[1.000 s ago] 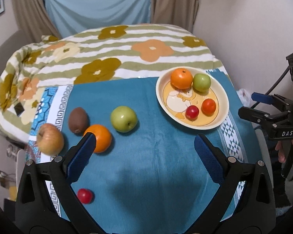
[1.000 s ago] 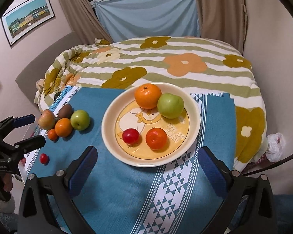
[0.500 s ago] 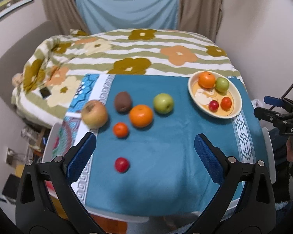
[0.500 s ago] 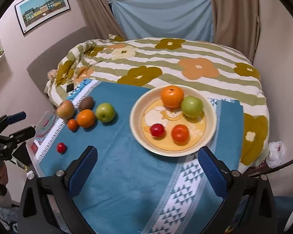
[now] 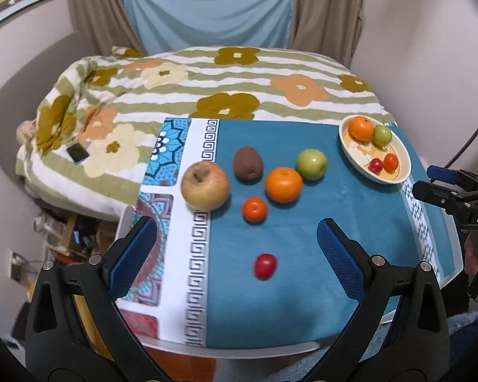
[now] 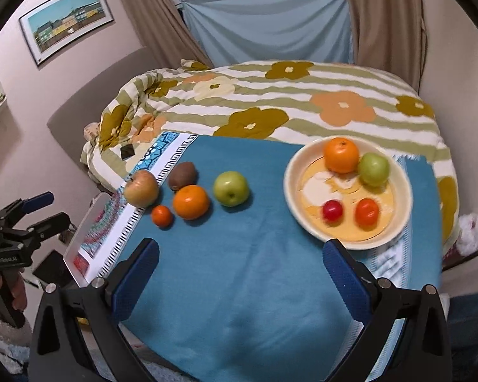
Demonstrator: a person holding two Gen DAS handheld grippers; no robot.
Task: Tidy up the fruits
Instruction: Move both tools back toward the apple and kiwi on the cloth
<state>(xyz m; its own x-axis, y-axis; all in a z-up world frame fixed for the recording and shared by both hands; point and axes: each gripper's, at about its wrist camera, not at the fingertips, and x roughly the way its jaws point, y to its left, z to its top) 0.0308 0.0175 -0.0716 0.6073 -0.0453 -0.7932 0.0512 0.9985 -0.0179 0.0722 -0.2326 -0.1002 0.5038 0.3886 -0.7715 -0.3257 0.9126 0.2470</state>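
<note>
1. Left wrist view. Left gripper (image 5: pixel 235 248) spread wide, nothing between its fingers, held above the near edge of the table (image 5: pixel 239 348). Small red fruit (image 5: pixel 265 265) lies alone on the blue cloth, just ahead of the gripper and a little right of its centre line. Farther on, a cluster: small orange fruit (image 5: pixel 254 209), big orange (image 5: pixel 283 184), green apple (image 5: pixel 311 164), kiwi (image 5: pixel 247 163), pale apple (image 5: pixel 205 185). Plate (image 5: pixel 401 172) sits far right, already holding four fruits. Right gripper (image 5: pixel 443 184) shows at the right edge, beside the plate; how far apart its fingers stand is hard to read from here.

2. Right wrist view. Right gripper (image 6: pixel 240 267) wide apart, empty. Plate (image 6: pixel 291 191) just ahead to its right; loose fruits ahead to the left. The small red fruit is out of frame here.

3. Judgement: the left gripper is the nearer one to the loose fruit; the red one lies almost straight ahead, round, so no long axis to match. Plate lies well to the right of it.
</note>
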